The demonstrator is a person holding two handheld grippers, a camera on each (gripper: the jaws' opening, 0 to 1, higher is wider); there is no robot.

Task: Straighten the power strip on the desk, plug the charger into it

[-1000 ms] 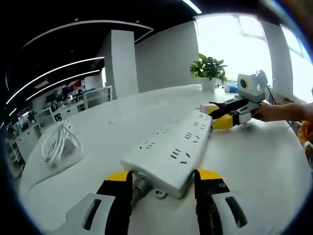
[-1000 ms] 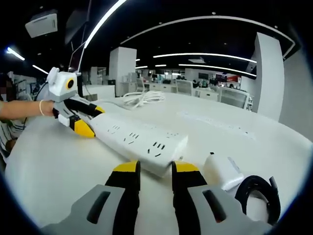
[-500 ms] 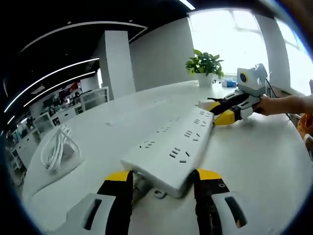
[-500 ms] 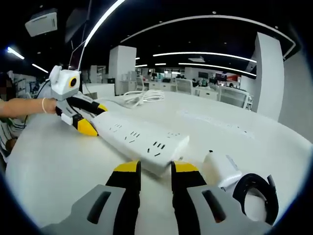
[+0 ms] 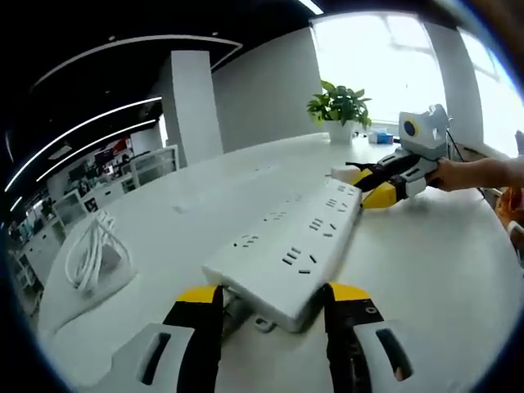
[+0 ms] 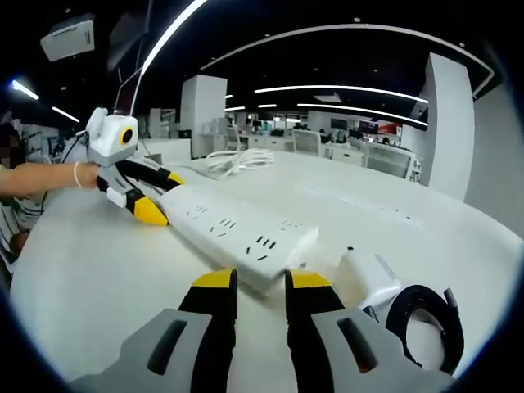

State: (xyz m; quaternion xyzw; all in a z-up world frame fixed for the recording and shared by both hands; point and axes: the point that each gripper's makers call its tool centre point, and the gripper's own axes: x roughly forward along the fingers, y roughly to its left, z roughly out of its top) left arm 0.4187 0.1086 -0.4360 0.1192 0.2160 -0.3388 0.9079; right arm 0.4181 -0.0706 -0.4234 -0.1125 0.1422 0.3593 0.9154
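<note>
Currently the long white plastic power strip (image 5: 291, 250) lies flat on the white desk (image 5: 426, 270), held at both ends. At its near end in the left gripper view, the left gripper (image 5: 268, 307) has its yellow-tipped jaws spread wide around the strip. The right gripper (image 6: 257, 288), jaws narrow, meets the other end. Just right of it sits the white block charger (image 6: 366, 278) with its coiled black cable (image 6: 426, 323).

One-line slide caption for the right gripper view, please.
Right claw meets one end of the power strip, left claw spans the other; charger and black cable wait alongside.
</note>
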